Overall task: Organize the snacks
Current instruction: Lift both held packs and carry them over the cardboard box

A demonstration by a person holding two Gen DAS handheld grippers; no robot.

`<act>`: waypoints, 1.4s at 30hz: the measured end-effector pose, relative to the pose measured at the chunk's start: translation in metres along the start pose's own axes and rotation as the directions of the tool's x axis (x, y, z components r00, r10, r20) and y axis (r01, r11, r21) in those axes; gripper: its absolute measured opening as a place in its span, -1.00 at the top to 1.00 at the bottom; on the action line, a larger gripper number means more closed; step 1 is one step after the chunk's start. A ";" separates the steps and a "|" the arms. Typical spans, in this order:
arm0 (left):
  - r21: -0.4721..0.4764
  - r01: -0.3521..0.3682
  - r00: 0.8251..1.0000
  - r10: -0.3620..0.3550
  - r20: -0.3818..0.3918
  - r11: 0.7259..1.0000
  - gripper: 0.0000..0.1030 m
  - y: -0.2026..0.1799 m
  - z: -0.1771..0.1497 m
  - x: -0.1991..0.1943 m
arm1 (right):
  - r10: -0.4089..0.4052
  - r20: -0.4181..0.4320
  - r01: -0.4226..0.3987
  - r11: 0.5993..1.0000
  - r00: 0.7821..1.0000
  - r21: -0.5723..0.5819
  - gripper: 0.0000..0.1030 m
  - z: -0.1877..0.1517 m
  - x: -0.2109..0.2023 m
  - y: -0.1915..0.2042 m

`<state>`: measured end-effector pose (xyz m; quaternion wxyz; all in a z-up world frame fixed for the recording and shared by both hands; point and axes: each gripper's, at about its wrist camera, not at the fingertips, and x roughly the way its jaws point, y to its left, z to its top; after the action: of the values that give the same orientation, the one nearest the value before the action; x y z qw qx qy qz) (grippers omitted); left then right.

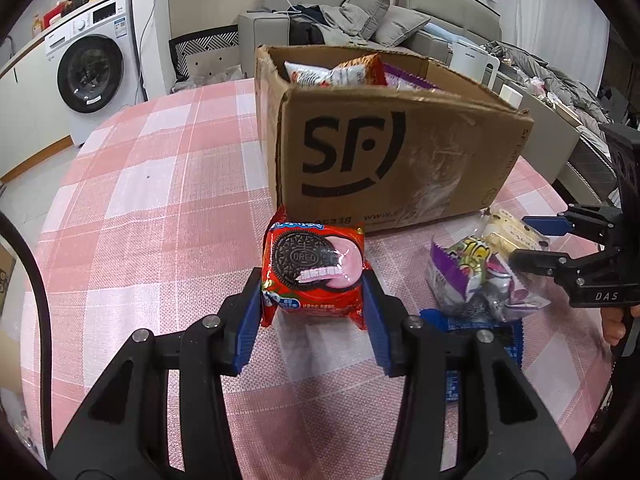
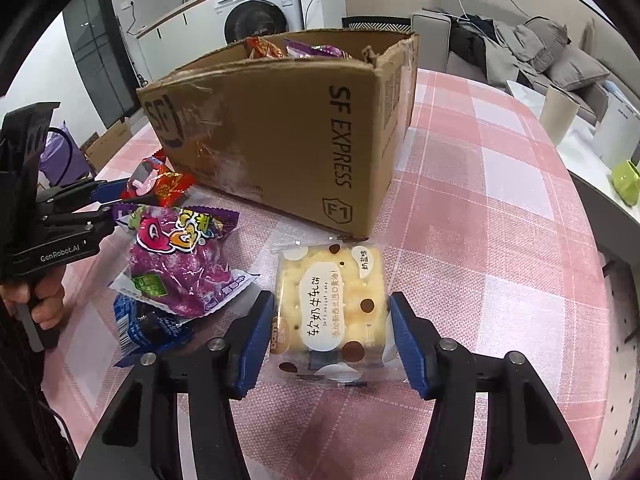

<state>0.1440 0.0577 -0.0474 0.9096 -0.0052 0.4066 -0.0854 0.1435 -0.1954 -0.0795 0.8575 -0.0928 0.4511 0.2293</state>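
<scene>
My left gripper [image 1: 313,296] is shut on a red Oreo pack [image 1: 314,268] and holds it just in front of the SF cardboard box [image 1: 400,148]. My right gripper [image 2: 331,320] is closed on a clear pack of soft nougat crackers [image 2: 332,304] by the box's near corner [image 2: 288,140]. The box holds several snack bags [image 1: 340,74]. A purple snack bag [image 2: 180,260] and a blue pack [image 2: 140,328] lie on the table between the two grippers. The left gripper also shows in the right wrist view [image 2: 120,196], the right gripper in the left wrist view [image 1: 520,240].
The table has a pink and white checked cloth [image 1: 160,200]. A washing machine [image 1: 92,68] stands beyond the table, a grey sofa [image 1: 360,16] with cushions and clothes behind the box. A green cup [image 2: 626,186] and a paper roll [image 2: 560,112] stand on a side surface at right.
</scene>
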 end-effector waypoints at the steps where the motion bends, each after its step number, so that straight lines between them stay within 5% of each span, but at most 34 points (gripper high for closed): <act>1: 0.003 0.003 1.000 -0.003 0.004 1.000 0.15 0.000 0.001 -0.001 | 0.003 0.003 -0.003 1.000 1.000 -0.002 -0.13 0.000 -0.002 0.000; 29: 0.035 0.049 0.989 -0.053 0.140 0.998 0.15 -0.022 0.008 -0.084 | 0.106 0.151 -0.100 0.994 0.983 -0.047 -0.13 0.013 -0.080 0.014; 42: -0.009 0.010 0.971 -0.007 0.240 1.000 0.15 -0.028 0.026 -0.127 | 0.067 0.266 -0.080 0.996 0.962 0.038 -0.13 0.026 -0.113 0.009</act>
<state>0.0758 0.0486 0.0659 0.9516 -0.0216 0.2942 -0.0862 0.1028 -0.2129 0.0276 0.9030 -0.0237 0.3411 0.2603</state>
